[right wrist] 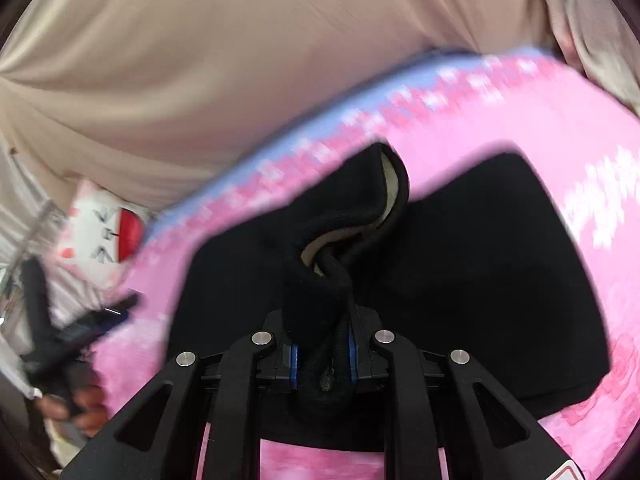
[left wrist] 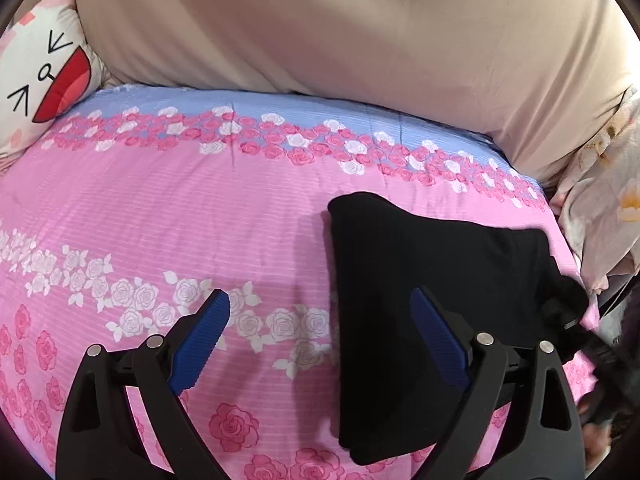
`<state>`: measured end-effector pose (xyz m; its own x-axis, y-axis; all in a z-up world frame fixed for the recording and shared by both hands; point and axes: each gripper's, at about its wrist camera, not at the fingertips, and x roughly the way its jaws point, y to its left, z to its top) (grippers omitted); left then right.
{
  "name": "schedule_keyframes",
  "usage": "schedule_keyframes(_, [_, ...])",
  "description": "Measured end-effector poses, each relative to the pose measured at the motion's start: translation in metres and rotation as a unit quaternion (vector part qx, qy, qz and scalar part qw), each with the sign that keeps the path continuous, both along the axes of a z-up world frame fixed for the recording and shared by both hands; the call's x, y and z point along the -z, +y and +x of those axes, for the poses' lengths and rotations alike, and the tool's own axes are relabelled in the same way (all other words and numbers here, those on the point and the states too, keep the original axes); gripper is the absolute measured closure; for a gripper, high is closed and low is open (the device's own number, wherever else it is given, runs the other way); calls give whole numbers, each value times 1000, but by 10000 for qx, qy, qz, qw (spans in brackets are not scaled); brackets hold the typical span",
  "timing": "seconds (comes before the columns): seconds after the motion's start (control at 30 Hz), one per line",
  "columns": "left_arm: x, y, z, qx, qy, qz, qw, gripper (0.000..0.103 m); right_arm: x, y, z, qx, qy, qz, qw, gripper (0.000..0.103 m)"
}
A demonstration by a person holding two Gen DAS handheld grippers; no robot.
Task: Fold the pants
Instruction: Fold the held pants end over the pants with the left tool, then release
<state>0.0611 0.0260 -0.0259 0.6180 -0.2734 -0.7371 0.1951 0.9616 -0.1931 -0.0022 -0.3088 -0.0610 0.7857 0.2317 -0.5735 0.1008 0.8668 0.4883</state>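
Black pants (left wrist: 432, 280) — pink rose-print bedsheet (left wrist: 168, 208)

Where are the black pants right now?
The black pants lie folded on the pink floral bedsheet, right of centre in the left wrist view, below the beige blanket; the right hand-held gripper pinches one bunched edge.

One pair of black pants (left wrist: 432, 276) lies on one bed, near the right edge of its single pink rose-print sheet (left wrist: 168, 216). Two hand-held grippers are in use, the left (left wrist: 320, 312) and the right (right wrist: 323, 354). One cartoon-face pillow (left wrist: 44, 80) sits at the bed's far left corner, beside one beige cover (left wrist: 340, 28) along the far edge.
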Motion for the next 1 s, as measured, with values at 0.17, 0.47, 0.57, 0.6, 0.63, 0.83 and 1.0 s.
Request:
schedule_keyframes(0.17, [-2,-19,-5,304,-177,-104,9993,10,-41,-25,-30,569,-386,-534,9962,88])
schedule_keyframes(0.47, [45,-60,7,486,512,-39,9975,5,15,-76,-56,1408,152,-401,9891,23])
schedule_keyframes(0.57, [60,-60,20,511,994,-503,9925,5,10,-85,-50,1560,195,-791,9844,11])
schedule_keyframes(0.6, [68,-58,26,527,1265,-845,9870,5,16,-91,-44,1487,383,-684,9858,11])
schedule_keyframes(0.63, [68,-57,28,454,1226,-961,9868,5,20,-96,-41,1437,434,-522,9873,11])
schedule_keyframes(0.83, [73,-70,29,1143,1553,-1800,9646,5,54,-103,-23,1117,806,513,9891,9])
schedule_keyframes(1.0, [67,-76,30,1332,1162,-1299,9757,58,46,-81,-16,1040,706,141,9920,12])
